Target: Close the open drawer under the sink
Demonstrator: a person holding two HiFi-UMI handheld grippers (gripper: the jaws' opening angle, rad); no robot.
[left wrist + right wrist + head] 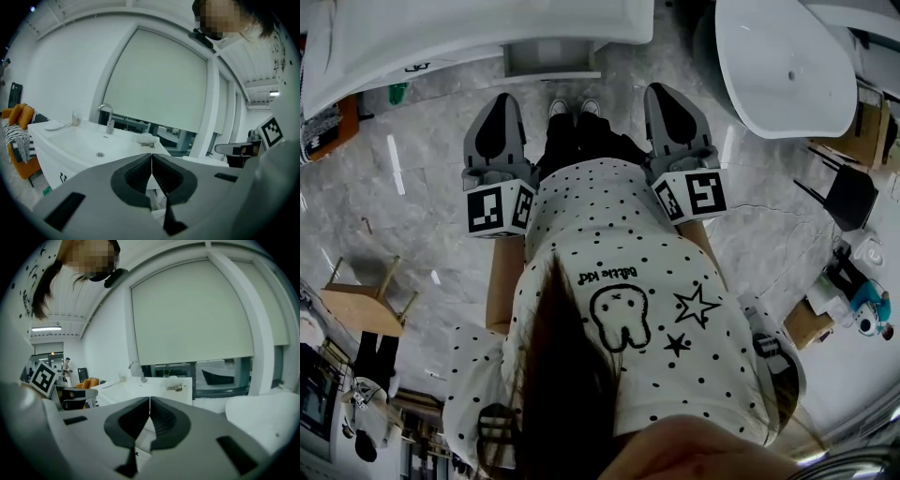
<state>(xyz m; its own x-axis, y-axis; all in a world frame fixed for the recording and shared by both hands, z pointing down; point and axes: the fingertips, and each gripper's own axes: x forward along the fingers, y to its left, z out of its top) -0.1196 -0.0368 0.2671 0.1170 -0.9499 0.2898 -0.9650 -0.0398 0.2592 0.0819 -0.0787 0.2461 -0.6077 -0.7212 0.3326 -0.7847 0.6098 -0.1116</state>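
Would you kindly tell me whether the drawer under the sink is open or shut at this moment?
Open: in the head view the drawer juts out past the front of the sink unit toward the person.

Setting: looks like a bathroom-fixture showroom or mock-up room. A white vanity basin (89, 145) with a chrome tap (108, 117) stands far left and a freestanding white tub (783, 66) far right, both on a grey marble-look floor (403, 234). A large roller blind (159, 79) hangs behind the basin; orange cushions (18, 115) and a wooden stool (361, 305) sit off to the left.
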